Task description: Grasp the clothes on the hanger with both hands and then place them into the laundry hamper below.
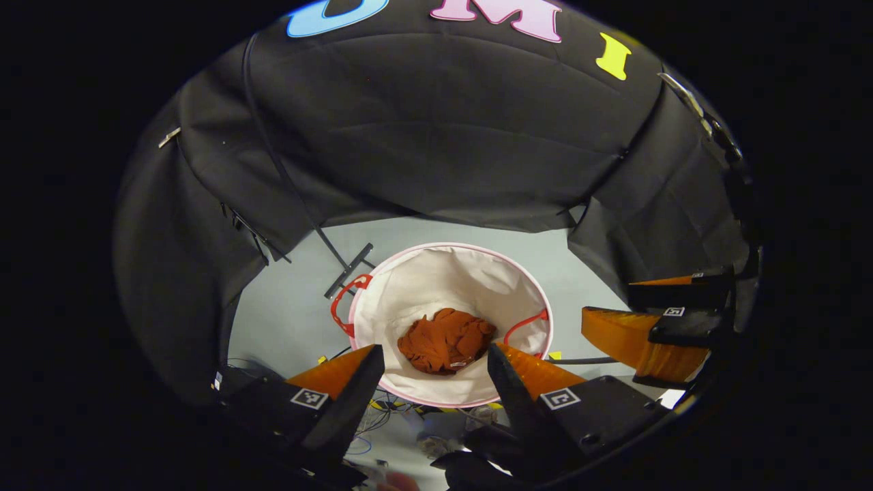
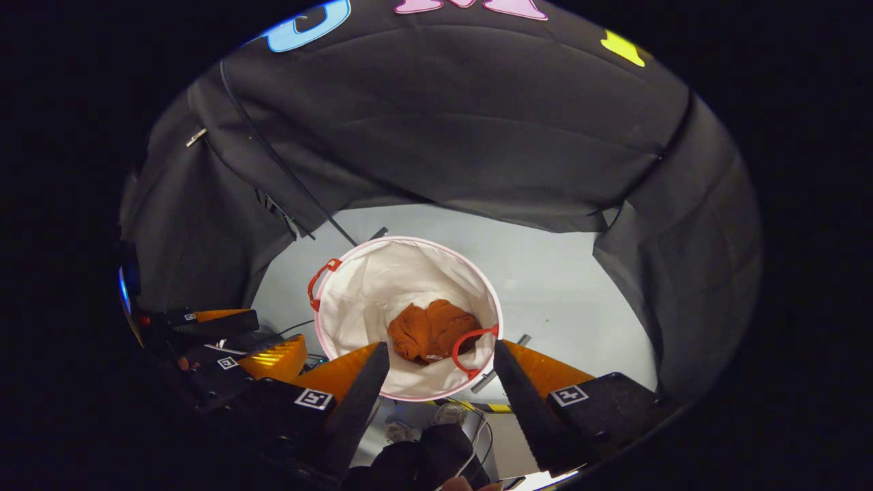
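Down in the white laundry hamper [image 1: 436, 286] on the grey floor [image 1: 286, 320], orange clothes [image 1: 447, 339] lying crumpled at the bottom, left gripper [image 1: 436, 358] above, jaws apart and empty, right gripper [image 2: 442, 354] alongside, jaws apart too

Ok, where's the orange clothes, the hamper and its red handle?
orange clothes [image 1: 447, 339]: left gripper view, middle of the crumpled heap.
laundry hamper [image 1: 436, 279]: left gripper view, white inner wall.
red handle [image 2: 315, 283]: right gripper view, left loop.
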A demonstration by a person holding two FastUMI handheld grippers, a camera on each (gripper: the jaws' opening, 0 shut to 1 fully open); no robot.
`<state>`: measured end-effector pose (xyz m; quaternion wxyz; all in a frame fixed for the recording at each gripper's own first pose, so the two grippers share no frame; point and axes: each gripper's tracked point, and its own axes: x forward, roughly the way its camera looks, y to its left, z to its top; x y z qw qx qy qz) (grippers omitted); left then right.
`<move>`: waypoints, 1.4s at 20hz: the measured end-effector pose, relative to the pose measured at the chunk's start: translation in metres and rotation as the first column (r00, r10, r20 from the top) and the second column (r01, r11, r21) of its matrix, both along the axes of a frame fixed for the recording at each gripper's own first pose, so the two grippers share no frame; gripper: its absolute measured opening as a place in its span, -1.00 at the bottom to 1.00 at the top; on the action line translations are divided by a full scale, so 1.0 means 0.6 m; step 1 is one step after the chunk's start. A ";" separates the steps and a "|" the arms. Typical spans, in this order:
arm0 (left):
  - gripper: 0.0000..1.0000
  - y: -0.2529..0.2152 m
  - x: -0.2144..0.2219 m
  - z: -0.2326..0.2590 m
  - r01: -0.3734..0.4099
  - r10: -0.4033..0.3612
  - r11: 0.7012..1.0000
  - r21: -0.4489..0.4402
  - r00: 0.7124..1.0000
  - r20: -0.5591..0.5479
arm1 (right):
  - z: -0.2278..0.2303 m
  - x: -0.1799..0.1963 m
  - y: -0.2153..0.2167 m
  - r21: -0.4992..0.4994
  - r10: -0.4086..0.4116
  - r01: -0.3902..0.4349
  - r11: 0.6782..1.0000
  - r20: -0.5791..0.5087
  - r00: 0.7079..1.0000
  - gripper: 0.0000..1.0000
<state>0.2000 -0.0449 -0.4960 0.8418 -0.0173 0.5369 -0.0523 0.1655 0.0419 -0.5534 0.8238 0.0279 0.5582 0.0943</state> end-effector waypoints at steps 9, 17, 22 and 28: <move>0.93 0.045 -0.018 0.156 -0.049 0.048 0.999 0.000 0.966 0.255 | 0.165 -0.016 0.015 0.061 -0.119 0.107 0.992 0.248 0.962 0.98; 0.93 0.086 -0.045 0.408 -0.086 0.083 0.996 -0.020 0.840 0.536 | 0.418 -0.051 0.049 0.087 -0.153 0.126 0.988 0.525 0.838 0.99; 0.92 0.124 -0.095 0.559 -0.083 0.062 0.997 0.000 0.737 0.673 | 0.574 -0.080 0.059 0.088 -0.160 0.136 0.987 0.668 0.727 0.98; 0.92 0.153 -0.142 0.709 -0.089 0.089 0.995 -0.044 0.611 0.787 | 0.746 -0.113 0.057 0.100 -0.171 0.154 0.983 0.804 0.570 0.97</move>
